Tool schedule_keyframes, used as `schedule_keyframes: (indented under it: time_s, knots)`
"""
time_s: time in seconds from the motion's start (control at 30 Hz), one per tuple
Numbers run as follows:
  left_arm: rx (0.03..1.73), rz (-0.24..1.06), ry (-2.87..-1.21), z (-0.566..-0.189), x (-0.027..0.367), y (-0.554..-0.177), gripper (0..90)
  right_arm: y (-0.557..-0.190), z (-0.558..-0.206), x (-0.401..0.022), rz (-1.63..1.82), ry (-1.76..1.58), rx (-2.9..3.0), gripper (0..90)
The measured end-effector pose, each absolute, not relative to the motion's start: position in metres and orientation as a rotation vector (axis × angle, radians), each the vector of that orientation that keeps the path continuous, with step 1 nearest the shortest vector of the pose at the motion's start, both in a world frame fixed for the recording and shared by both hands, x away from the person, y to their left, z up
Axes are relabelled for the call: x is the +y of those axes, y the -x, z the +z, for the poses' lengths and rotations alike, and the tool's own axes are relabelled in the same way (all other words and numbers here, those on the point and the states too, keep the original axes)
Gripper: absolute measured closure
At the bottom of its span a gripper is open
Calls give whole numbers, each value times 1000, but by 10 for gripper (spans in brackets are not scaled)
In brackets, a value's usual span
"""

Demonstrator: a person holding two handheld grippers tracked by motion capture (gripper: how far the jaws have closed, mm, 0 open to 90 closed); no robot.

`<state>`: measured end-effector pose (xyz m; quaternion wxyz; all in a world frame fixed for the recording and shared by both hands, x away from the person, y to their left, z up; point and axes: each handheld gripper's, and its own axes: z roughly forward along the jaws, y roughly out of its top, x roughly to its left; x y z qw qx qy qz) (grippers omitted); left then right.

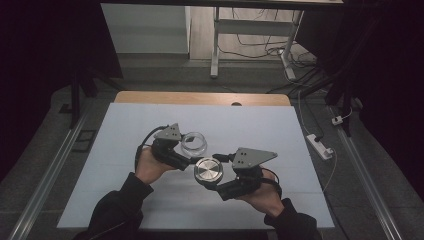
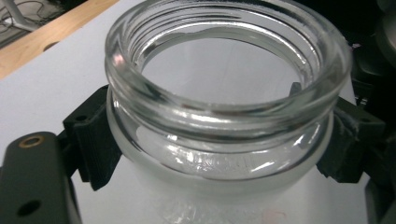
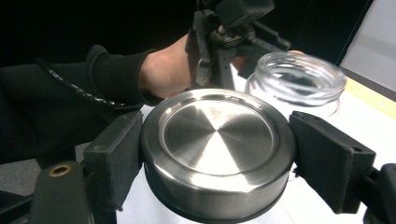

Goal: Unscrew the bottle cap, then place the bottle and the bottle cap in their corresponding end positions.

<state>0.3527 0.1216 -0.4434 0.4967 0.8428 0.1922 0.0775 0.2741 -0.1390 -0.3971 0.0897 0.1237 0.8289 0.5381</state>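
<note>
A clear glass jar (image 1: 194,142) with a threaded open mouth sits at the middle of the white table. My left gripper (image 1: 189,151) is shut on it. In the left gripper view the black pads (image 2: 93,140) press on the jar (image 2: 224,116) from both sides, just below its neck. A round brushed-steel lid (image 1: 208,170) is held close in front of the jar, to its right, with my right gripper (image 1: 211,176) shut on it. In the right gripper view the lid (image 3: 217,140) lies flat side up between the pads (image 3: 116,154). The jar (image 3: 296,77) stands just beyond it.
A white sheet (image 1: 125,200) covers the table, and a strip of bare wood (image 1: 200,98) shows along the far edge. On the floor to the right lies a power strip (image 1: 320,145) with cables. A desk frame (image 1: 215,50) stands beyond the table.
</note>
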Motion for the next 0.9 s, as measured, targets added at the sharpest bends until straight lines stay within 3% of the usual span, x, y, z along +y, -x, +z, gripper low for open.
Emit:
schedule_keyframes:
  time_s: [0.9]
  knots:
    - [485, 244, -2007, -449, 103, -384, 154, -273, -434, -132, 1569, -393, 2499, 197]
